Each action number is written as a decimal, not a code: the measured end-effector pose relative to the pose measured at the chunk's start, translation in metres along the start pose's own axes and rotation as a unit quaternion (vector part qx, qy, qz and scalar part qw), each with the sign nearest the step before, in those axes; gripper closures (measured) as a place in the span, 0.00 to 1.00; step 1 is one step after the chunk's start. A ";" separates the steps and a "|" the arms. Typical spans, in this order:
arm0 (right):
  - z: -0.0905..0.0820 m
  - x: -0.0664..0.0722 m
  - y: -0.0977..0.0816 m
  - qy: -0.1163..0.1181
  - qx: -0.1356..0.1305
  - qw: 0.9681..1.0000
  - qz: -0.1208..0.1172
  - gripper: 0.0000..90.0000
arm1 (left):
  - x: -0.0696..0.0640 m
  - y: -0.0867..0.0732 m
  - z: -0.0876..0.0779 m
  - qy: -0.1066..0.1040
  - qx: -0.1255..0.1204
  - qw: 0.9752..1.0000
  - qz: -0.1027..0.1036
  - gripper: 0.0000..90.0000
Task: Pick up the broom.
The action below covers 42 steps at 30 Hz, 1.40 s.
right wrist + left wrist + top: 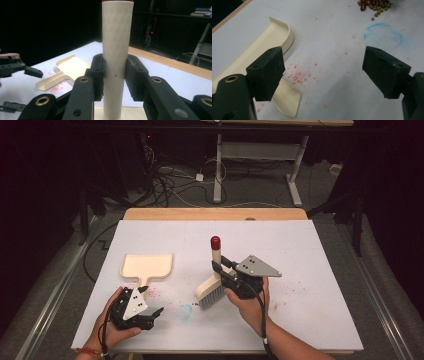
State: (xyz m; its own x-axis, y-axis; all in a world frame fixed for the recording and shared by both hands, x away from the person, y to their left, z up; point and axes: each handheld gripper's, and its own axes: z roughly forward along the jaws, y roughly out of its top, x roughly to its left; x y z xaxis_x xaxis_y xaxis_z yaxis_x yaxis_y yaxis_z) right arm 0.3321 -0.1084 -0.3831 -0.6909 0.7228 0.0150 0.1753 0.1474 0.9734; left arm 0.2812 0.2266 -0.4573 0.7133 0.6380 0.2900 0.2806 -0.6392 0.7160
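Right claw [223,270] gripping brush [214,279] handle mid-shaft — rigid, light, smooth, likely slippery; left claw [150,306] gaping beside dustpan [147,265] handle.

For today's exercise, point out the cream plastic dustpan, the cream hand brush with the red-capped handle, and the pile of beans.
Cream plastic dustpan [147,265]: high view, on its flat tray.
Cream hand brush with red-capped handle [116,50]: right gripper view, on the handle shaft.
Pile of red and green beans [373,4]: left gripper view, on the heap's middle.
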 end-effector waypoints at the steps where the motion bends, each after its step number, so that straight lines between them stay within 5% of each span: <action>1: -0.003 -0.002 0.001 0.005 0.001 1.000 0.001 0.78 | 0.000 0.000 0.000 0.000 -0.001 1.000 0.000 0.19; 9: -0.046 -0.023 0.012 0.023 -0.015 1.000 0.005 0.78 | 0.000 0.000 0.001 0.004 -0.001 1.000 -0.005 0.19; 18: -0.084 -0.055 0.013 -0.031 -0.016 0.999 0.001 0.78 | 0.001 0.005 0.003 0.006 -0.004 1.000 -0.005 0.19; 27: -0.120 -0.079 0.012 -0.096 -0.018 0.995 0.011 0.78 | 0.002 0.004 0.002 0.006 -0.006 1.000 -0.006 0.19; 35: -0.153 -0.083 0.008 -0.139 -0.007 0.990 0.014 0.78 | 0.003 0.007 0.006 -0.002 -0.009 1.000 -0.002 0.19; 42: -0.157 -0.075 -0.004 -0.151 0.034 0.988 0.025 0.78 | 0.003 0.011 0.010 -0.007 -0.011 1.000 0.005 0.19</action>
State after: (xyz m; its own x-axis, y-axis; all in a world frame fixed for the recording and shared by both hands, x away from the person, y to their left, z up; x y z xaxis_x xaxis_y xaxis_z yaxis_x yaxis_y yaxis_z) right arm 0.2731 -0.2698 -0.3519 -0.4411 0.8973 -0.0166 0.2570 0.1440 0.9556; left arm 0.2926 0.2179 -0.4548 0.7244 0.6258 0.2892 0.2588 -0.6356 0.7273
